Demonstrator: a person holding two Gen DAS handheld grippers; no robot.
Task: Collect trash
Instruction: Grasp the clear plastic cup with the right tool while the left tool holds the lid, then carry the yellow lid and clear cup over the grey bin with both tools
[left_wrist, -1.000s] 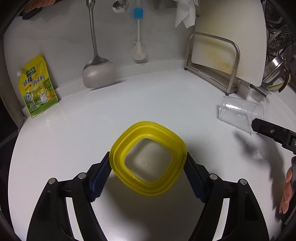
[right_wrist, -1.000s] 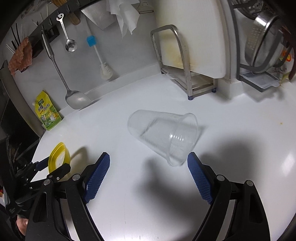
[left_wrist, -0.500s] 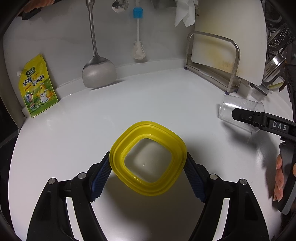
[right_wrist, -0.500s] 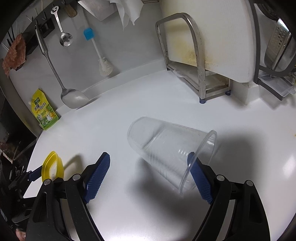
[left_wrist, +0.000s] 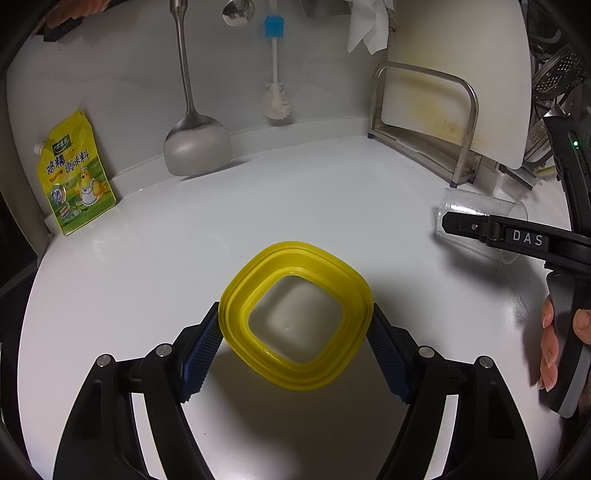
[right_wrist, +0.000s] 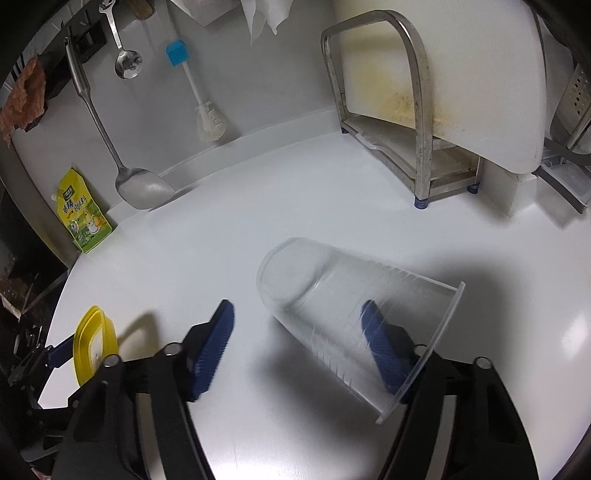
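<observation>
In the left wrist view we hold a yellow lid (left_wrist: 295, 314) in our left gripper (left_wrist: 295, 347). Its two blue pads (left_wrist: 201, 354) press on the lid's opposite edges, and the lid sits tilted between the fingertips, above the white counter (left_wrist: 258, 206). Ahead of the fingers and to their left, a yellow seasoning pouch (left_wrist: 75, 173) leans against the back wall. Straight ahead a steel spatula (left_wrist: 195, 144) and a white brush (left_wrist: 275, 96) hang down to the counter's back edge. Ahead and to the right stands a metal rack (left_wrist: 424, 122) with a white cutting board (left_wrist: 458, 74) in it. Far to the right, our right gripper (left_wrist: 495, 230) reaches in over a clear plastic cup (left_wrist: 476, 206) lying on its side; our hand (left_wrist: 550, 343) grips its handle.

In the right wrist view the right gripper (right_wrist: 299, 350) stands fairly wide and its jaws are closing. The clear cup (right_wrist: 332, 295) lies on the counter (right_wrist: 258, 192) with its rim towards us. The right-hand pad (right_wrist: 384, 350) shows through the cup's wall, apparently inside the mouth, while the left-hand pad stands apart outside it. We cannot tell whether either pad touches the wall. Off to the left of the fingers, the yellow lid (right_wrist: 92, 343) shows edge-on in the left gripper (right_wrist: 59, 350).
</observation>
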